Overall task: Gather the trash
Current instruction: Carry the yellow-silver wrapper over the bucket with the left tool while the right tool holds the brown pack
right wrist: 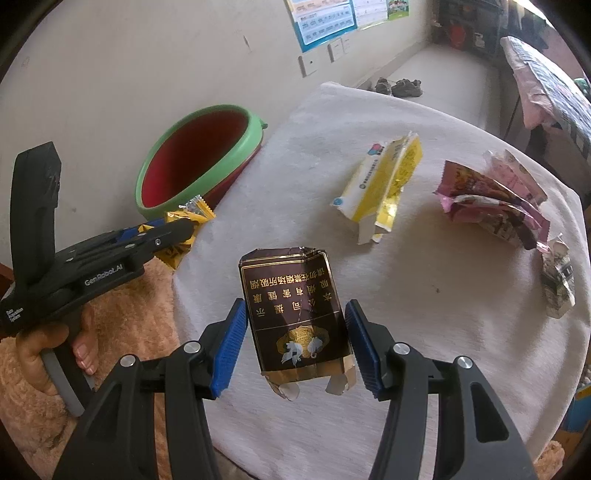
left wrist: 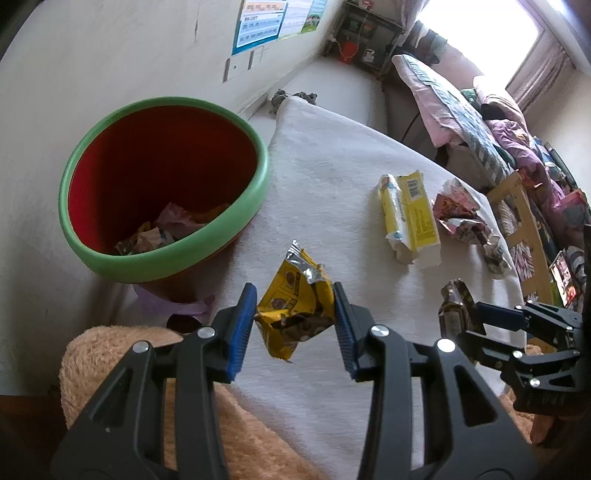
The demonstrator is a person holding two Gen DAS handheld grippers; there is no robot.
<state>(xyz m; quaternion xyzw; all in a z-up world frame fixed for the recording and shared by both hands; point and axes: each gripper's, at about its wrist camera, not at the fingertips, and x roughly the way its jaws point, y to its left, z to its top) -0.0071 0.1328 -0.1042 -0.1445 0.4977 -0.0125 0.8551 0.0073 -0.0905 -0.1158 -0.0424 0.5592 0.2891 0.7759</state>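
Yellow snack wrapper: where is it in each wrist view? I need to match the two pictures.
Left wrist: yellow snack wrapper low centre, between the left gripper pads.
Right wrist: it shows at mid-left, poking out of that gripper, partly hidden.
Shared landmark: green-rimmed bin, just beyond it.

- Ahead of me a pale wall carries a blue poster;
- a bright window glares beyond a cluttered bed, perhaps curtained;
- dark shelving fills the far corner.

Glossy crinkled foil wrapper; creased paperboard pack; matt woven cloth on surface; smooth plastic bin; ribbed gripper pads.
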